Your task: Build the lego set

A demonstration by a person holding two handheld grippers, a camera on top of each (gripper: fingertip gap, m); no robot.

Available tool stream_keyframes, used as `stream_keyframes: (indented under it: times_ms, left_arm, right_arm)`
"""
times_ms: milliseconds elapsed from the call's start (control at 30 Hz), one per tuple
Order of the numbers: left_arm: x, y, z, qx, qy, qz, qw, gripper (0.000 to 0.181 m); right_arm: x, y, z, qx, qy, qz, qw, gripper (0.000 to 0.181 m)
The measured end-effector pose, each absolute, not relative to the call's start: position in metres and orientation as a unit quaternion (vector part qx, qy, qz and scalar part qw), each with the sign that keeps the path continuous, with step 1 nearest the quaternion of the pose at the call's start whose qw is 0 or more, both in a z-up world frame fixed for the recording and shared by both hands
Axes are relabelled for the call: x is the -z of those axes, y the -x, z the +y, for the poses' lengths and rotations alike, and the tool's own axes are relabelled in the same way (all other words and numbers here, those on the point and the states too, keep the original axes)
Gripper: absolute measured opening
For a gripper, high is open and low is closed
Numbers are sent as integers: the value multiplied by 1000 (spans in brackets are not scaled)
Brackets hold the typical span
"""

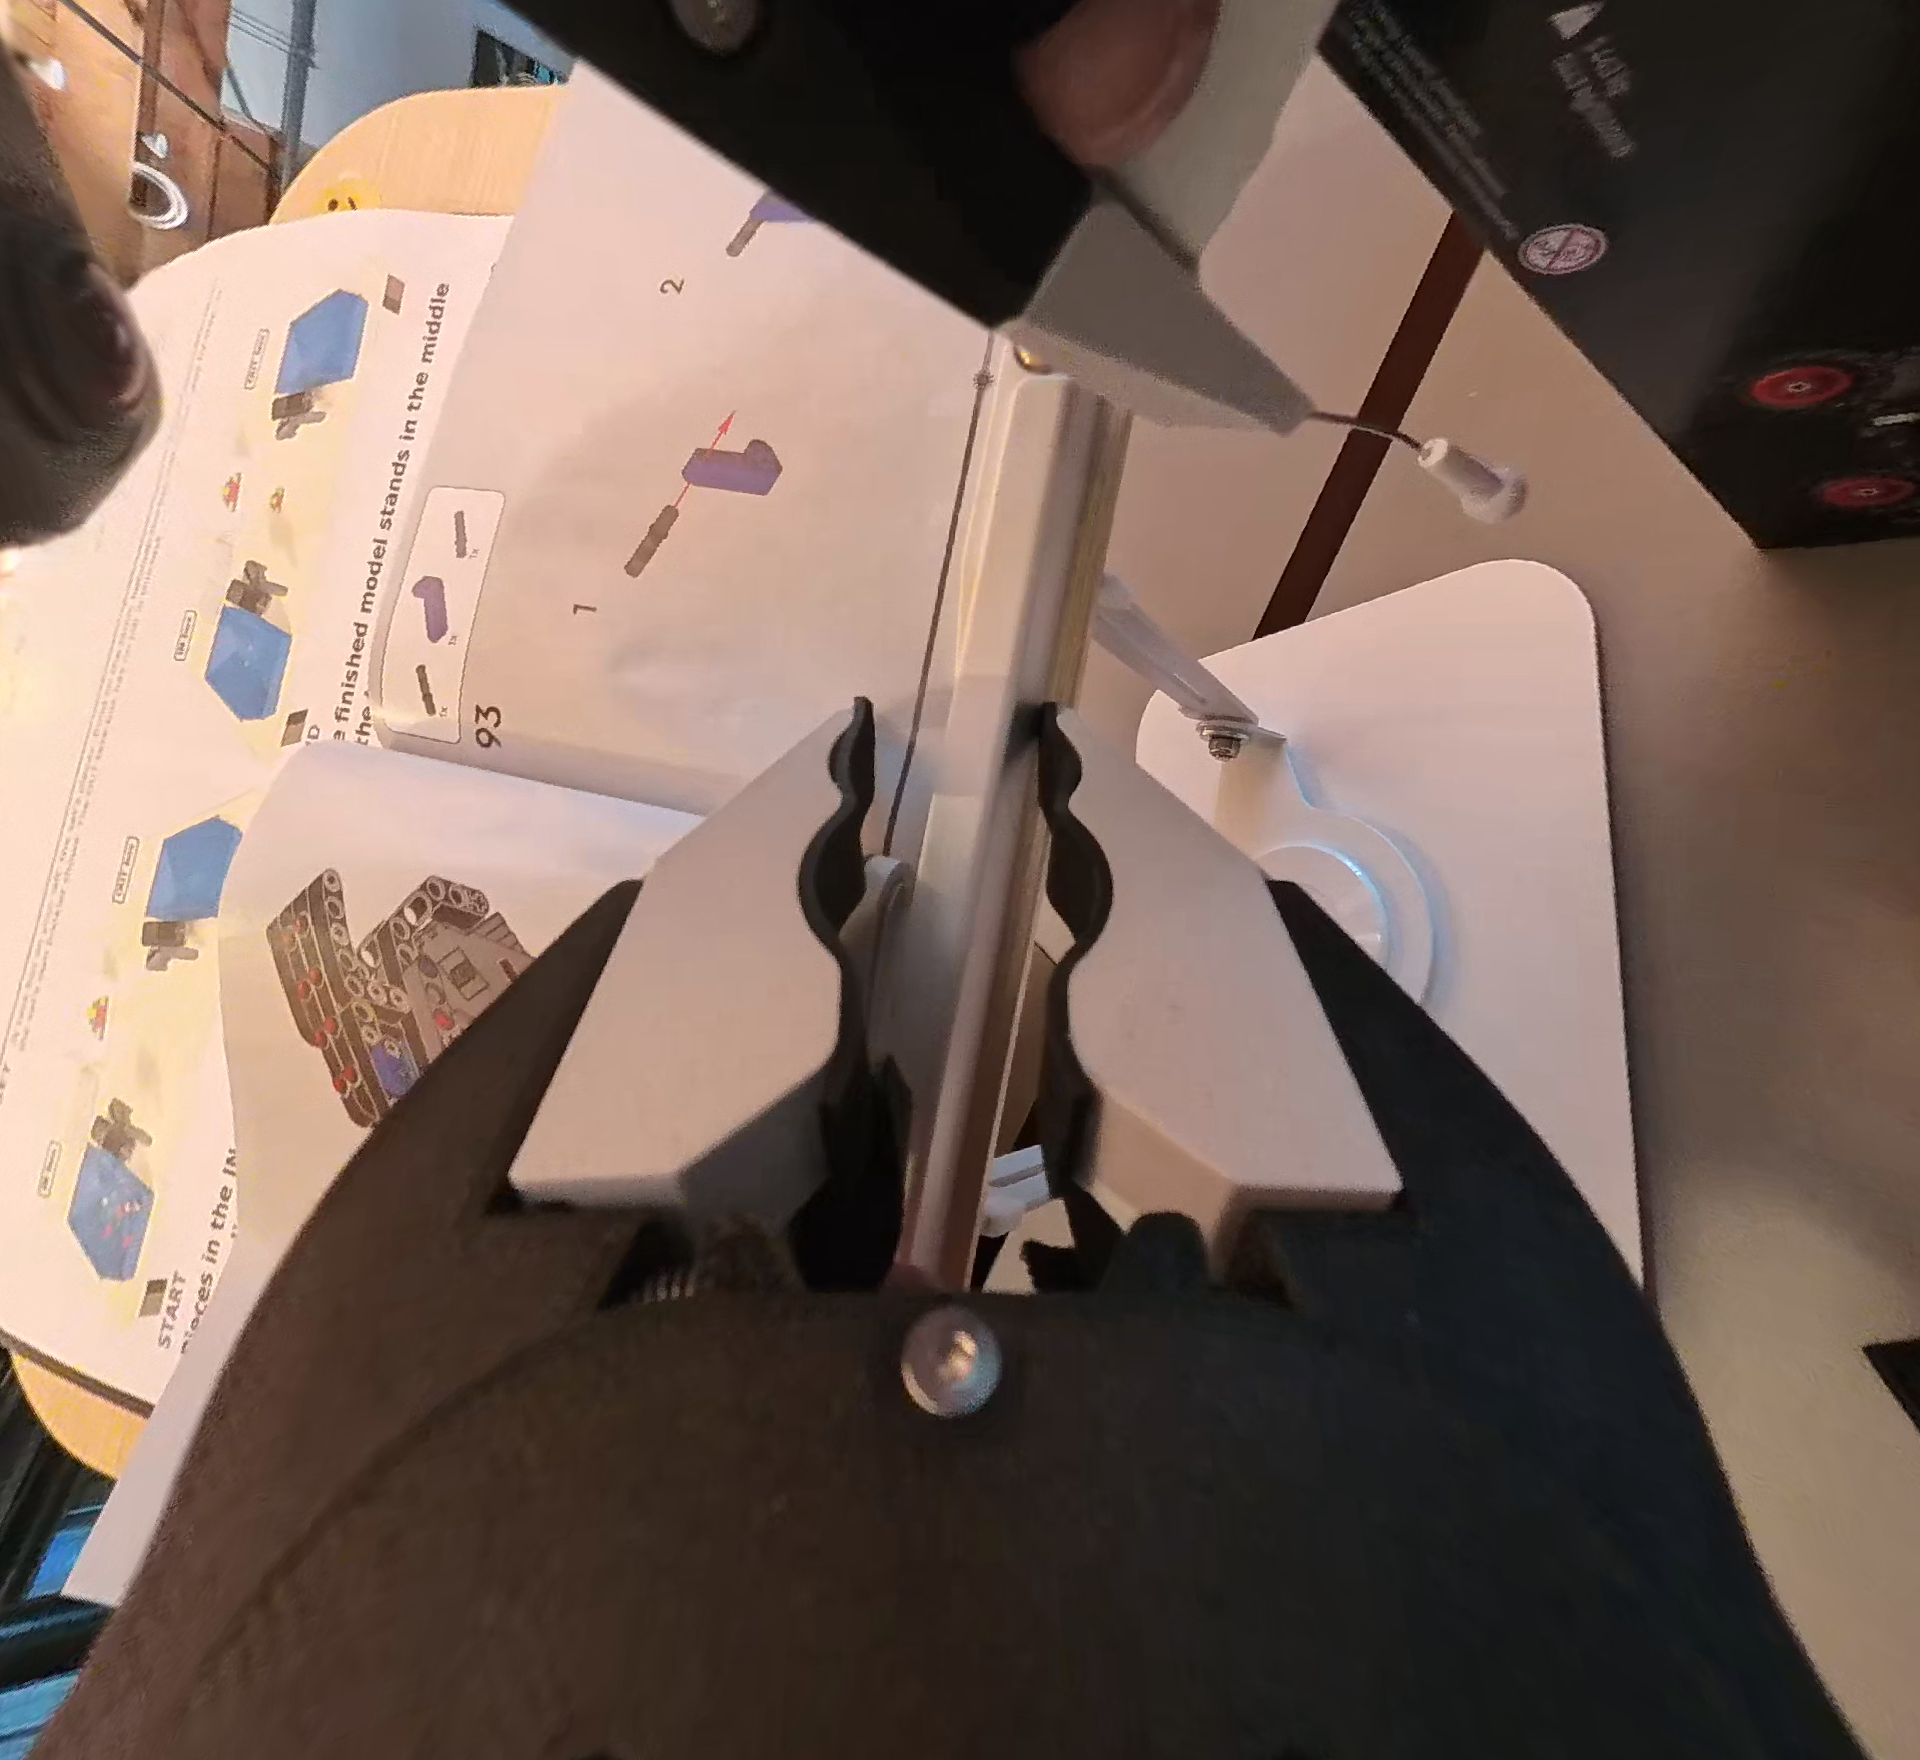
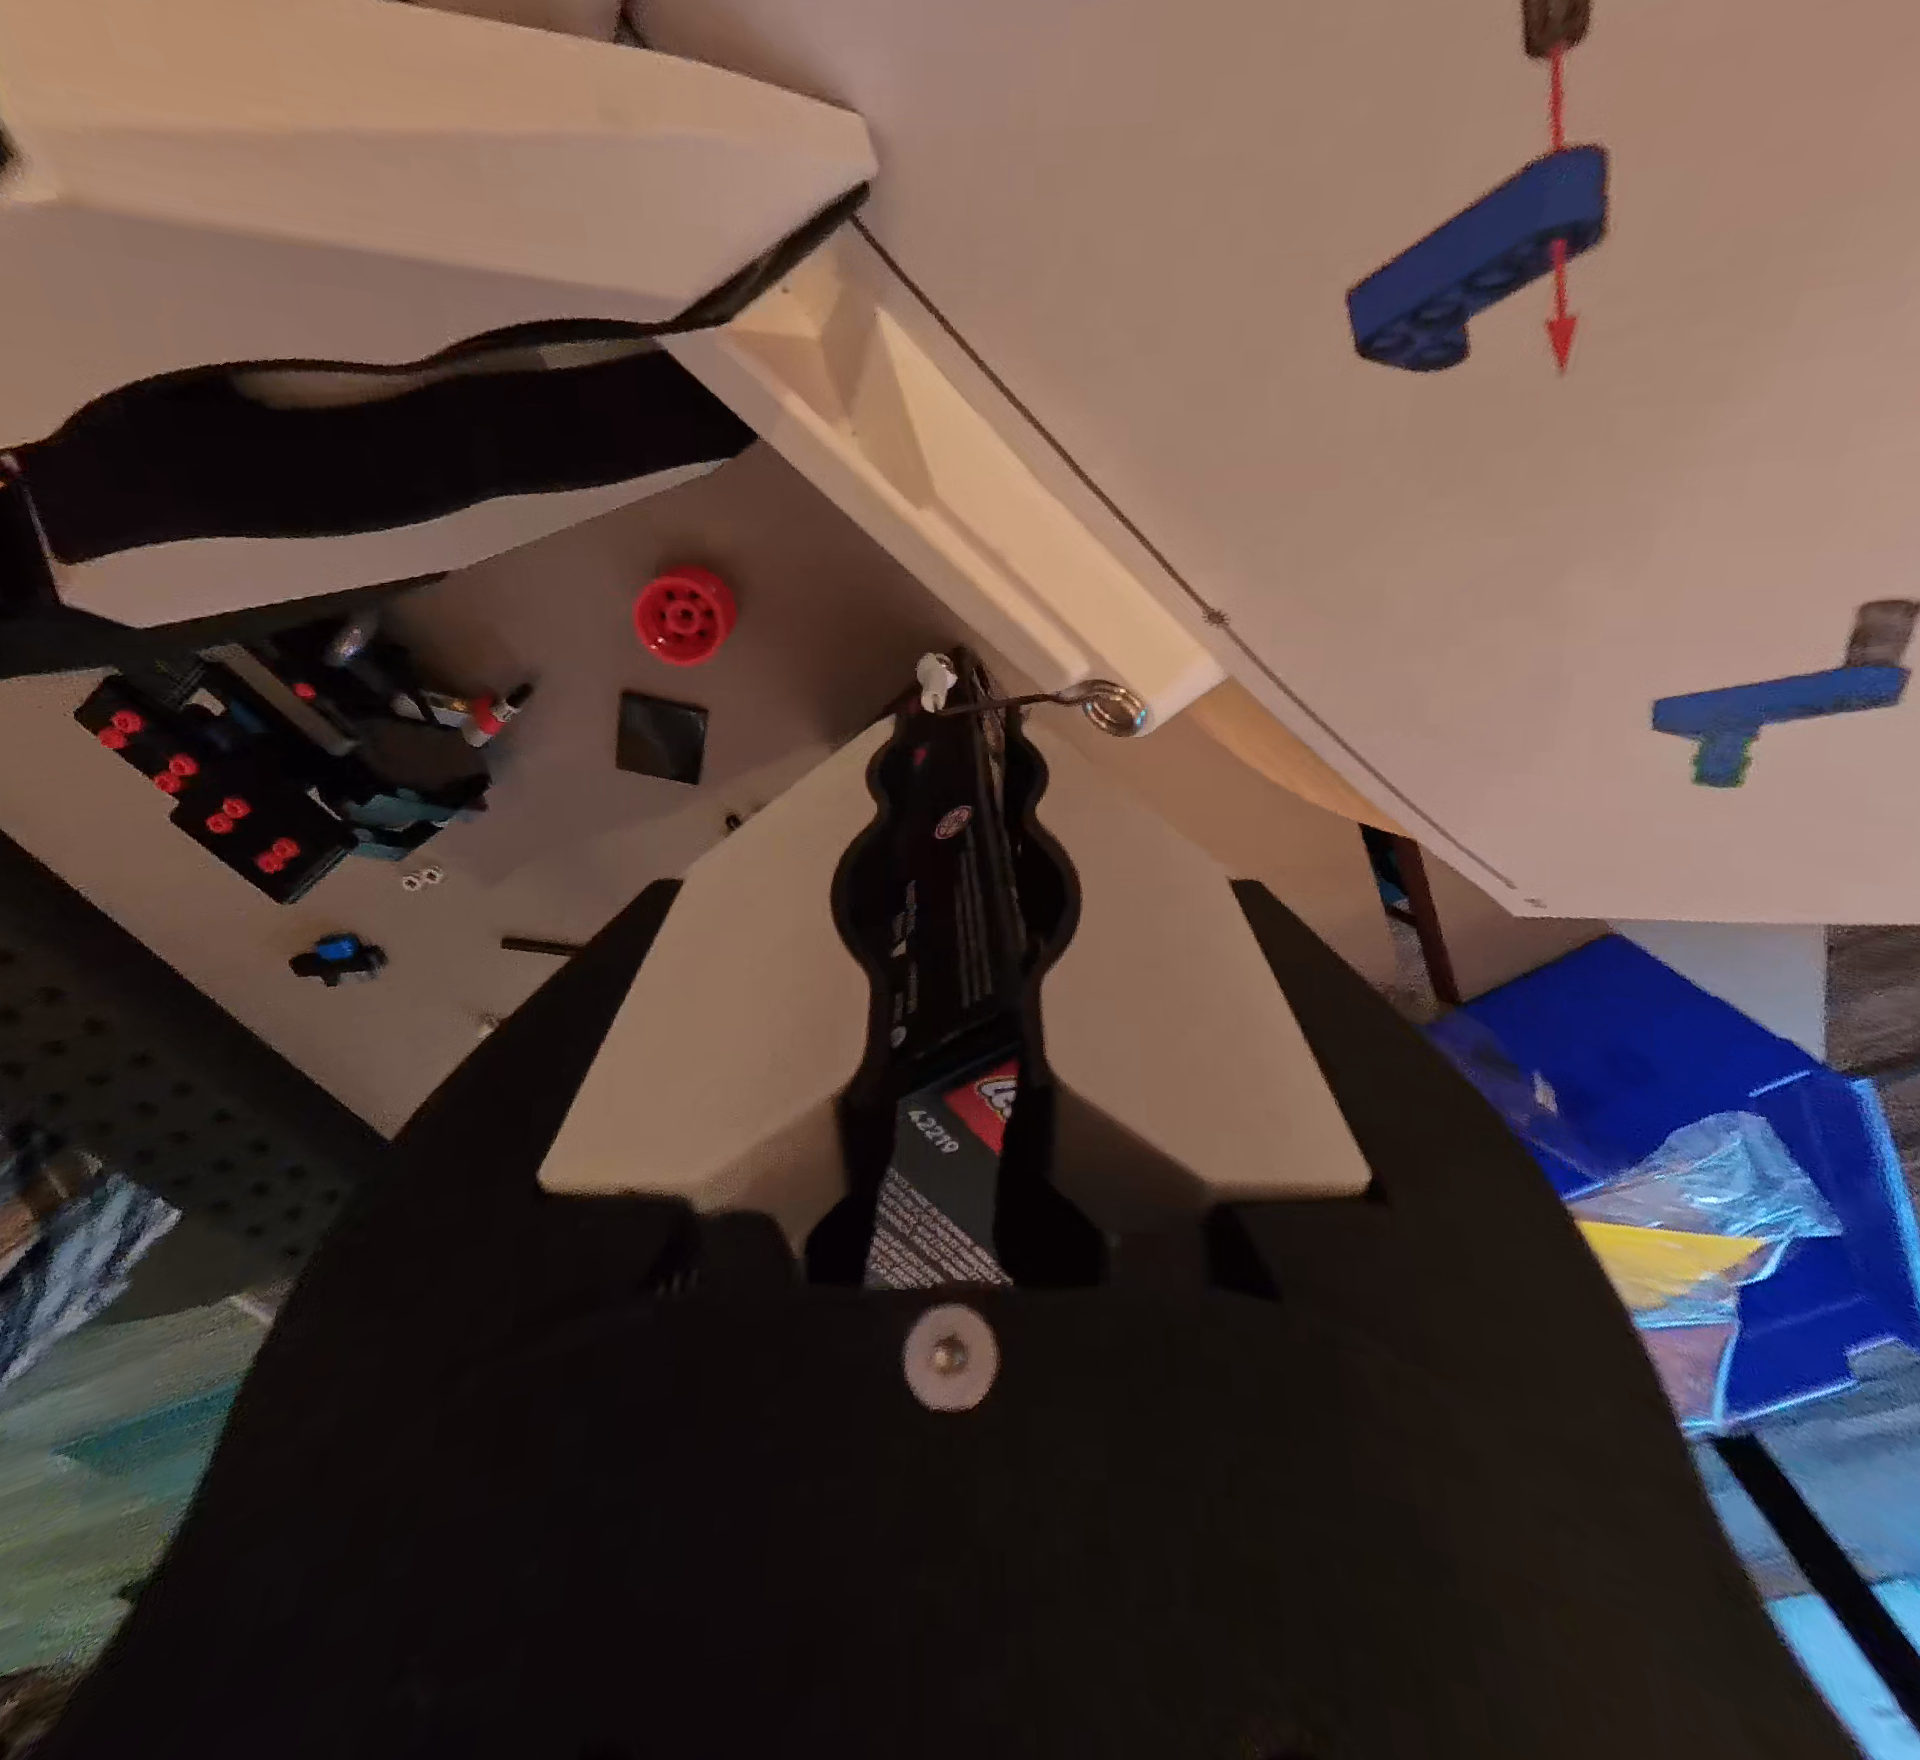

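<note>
Left gripper [image 1: 951, 723] is pointed along the edge of the white book stand [image 1: 1023, 567], with one finger on each side of its upright panel. The fingers are partway open. The right pad looks like it's touching the panel and the left one has a sliver of gap with a thin black cord running through it, so I honestly can't tell if it's clamping. The open instruction booklet [image 1: 727, 422] is propped on the stand off to the left finger's side, with a loose printed sheet [image 1: 260, 567] past it. The right gripper [image 2: 956, 723] comes in at the far end of the stand's panel, fingers almost together. A thin wire [image 2: 1023, 697] with a little white tip runs from an eyelet on the stand right to its fingertips, but I can't tell whether it's pinched. The black lego box [image 1: 1714, 152] shows through the gap behind those fingers. As for containers, there's a blue bin [image 2: 1621, 1035] low on the right of the right wrist view, holding crinkly clear plastic bags and something yellow. The half-built black model [image 2: 229, 775] with red pins sits on the table well left of the right fingers. A red wheel hub [image 2: 684, 614], a black square tile [image 2: 662, 734] and a small black-and-blue piece [image 2: 338, 957] lie loose near it, none of them touching a finger.
</note>
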State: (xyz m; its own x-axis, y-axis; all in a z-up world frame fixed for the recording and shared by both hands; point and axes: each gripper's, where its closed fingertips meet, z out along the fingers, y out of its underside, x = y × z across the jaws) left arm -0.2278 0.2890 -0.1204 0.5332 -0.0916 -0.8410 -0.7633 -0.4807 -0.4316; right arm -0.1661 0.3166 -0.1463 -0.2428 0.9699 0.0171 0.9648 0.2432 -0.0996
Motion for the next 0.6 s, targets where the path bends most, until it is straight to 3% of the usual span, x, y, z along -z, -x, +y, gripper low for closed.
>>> stream_keyframes:
  times_ms: [67, 133, 200, 233, 600]
  left_arm:
    - [120, 228, 289, -393, 765, 280, 426, 29]
    - [120, 228, 289, -391, 766, 279, 426, 29]
    - [119, 228, 289, -392, 766, 278, 427, 29]
    - [119, 229, 289, -392, 767, 277, 427, 29]
    - [121, 229, 289, -391, 765, 283, 426, 22]
  right_arm:
    - [151, 165, 322, -23, 629, -776, 40, 31]
    - [158, 166, 323, -22, 638, -768, 46, 33]
    - [166, 169, 324, -17, 634, -771, 58, 6]
    - [169, 170, 326, -14, 636, -769, 65, 3]
    - [156, 156, 347, 57, 631, -771, 70, 0]
